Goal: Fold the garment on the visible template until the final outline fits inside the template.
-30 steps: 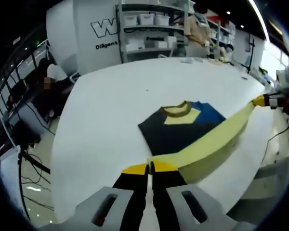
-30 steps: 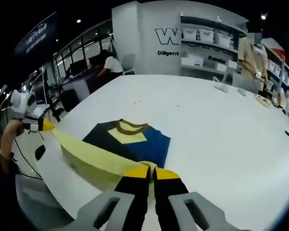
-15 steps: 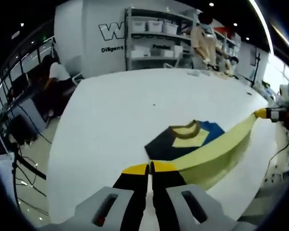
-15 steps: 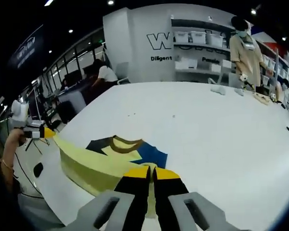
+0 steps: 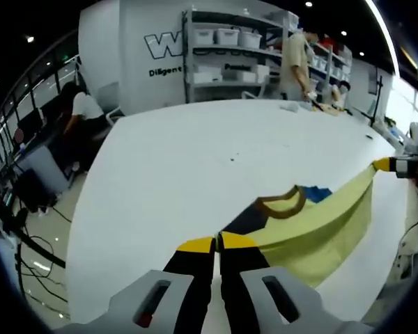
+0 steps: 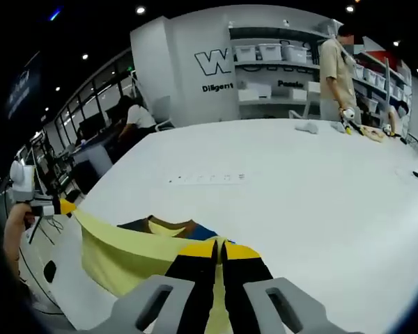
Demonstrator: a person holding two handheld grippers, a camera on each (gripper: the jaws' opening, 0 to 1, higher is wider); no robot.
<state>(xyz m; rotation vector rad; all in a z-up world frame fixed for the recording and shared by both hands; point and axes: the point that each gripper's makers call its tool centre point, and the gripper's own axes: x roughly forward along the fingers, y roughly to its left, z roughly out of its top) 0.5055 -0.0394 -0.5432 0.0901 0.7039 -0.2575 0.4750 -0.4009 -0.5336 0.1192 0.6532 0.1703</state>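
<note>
While both grippers are clamping the shirt (image 5: 313, 223), it is hanging stretched between them.
Left gripper (image 5: 217, 243) and right gripper (image 6: 219, 249) are each pinching a yellow edge above the white table (image 5: 188, 160).

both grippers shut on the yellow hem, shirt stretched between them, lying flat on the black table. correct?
The table is white, not black; the left gripper view shows it. The rest holds: left gripper and right gripper are each shut on the yellow hem, stretched between them.
</note>
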